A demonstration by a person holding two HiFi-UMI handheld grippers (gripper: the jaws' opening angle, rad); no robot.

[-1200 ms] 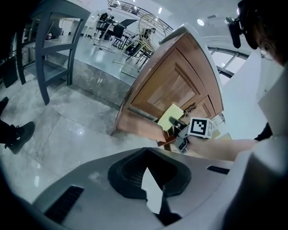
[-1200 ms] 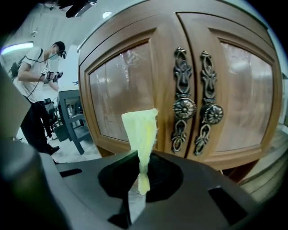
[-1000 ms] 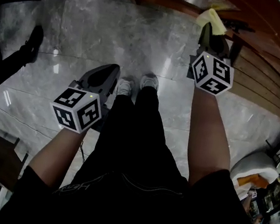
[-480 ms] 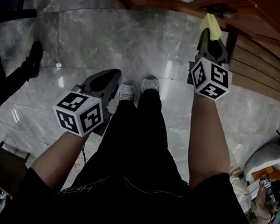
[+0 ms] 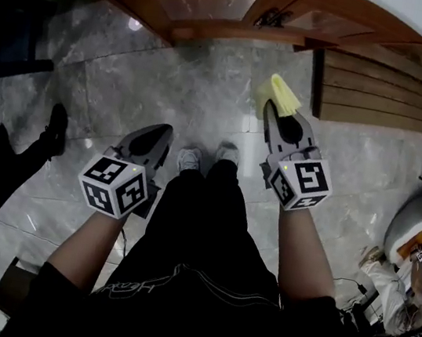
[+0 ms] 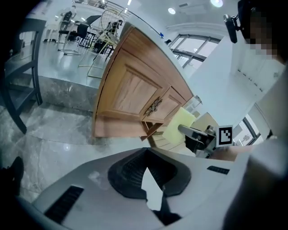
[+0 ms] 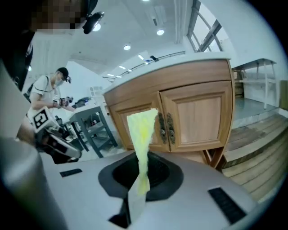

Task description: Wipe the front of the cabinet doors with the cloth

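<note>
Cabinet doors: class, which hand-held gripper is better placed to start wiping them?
Right. The right hand-held gripper is shut on the cloth and points at the doors, though the cloth is not touching them. The left hand-held gripper holds nothing, jaws together.

The polished grey marble floor (image 5: pixel 207 92) carries a curved wooden cabinet (image 5: pixel 219 14) at 12 o'clock and a slatted wooden platform (image 5: pixel 381 95) at 2 o'clock. A pair of white sneakers (image 5: pixel 190 158) stands at centre, and a black shoe (image 5: pixel 58 120) at 9 o'clock.
</note>
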